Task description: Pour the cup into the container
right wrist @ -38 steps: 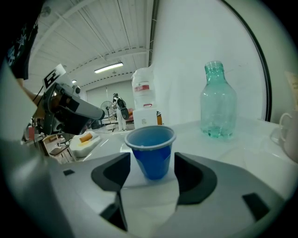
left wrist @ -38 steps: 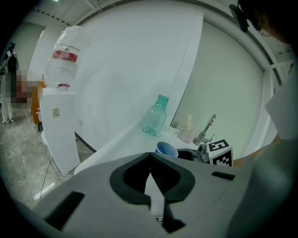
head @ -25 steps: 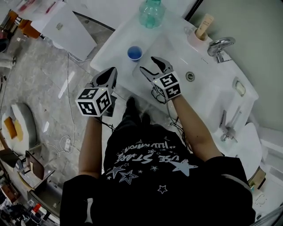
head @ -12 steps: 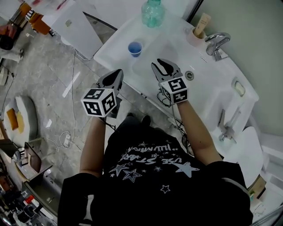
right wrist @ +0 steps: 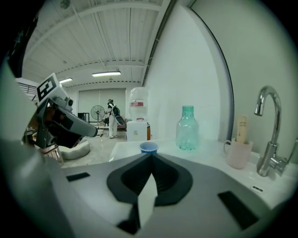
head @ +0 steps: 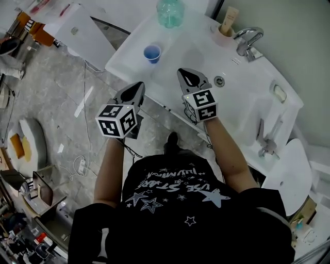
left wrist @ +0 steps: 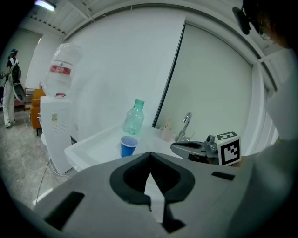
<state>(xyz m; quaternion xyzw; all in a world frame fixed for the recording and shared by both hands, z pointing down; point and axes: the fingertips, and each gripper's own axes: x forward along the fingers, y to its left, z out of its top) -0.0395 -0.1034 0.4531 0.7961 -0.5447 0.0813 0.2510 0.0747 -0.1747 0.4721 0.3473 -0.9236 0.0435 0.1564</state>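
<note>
The left gripper (head: 139,85) is held with its jaws shut and empty. The jaws of the right gripper (head: 181,72) have just been closing and are brought together with nothing between them. The cup (head: 152,52) is set upright on the counter (head: 129,55), ahead of both grippers and well apart from them, with the bottle (head: 169,11) beyond it.

My left gripper (head: 137,85) and right gripper (head: 184,72) have matt grey plastic shells. The blue cup (head: 152,53) looks like smooth plastic, the bottle (head: 170,11) clear greenish plastic, the white counter (head: 180,49) glossy, the tap (head: 246,37) polished metal, the floor (head: 62,93) dull grey stone
</note>
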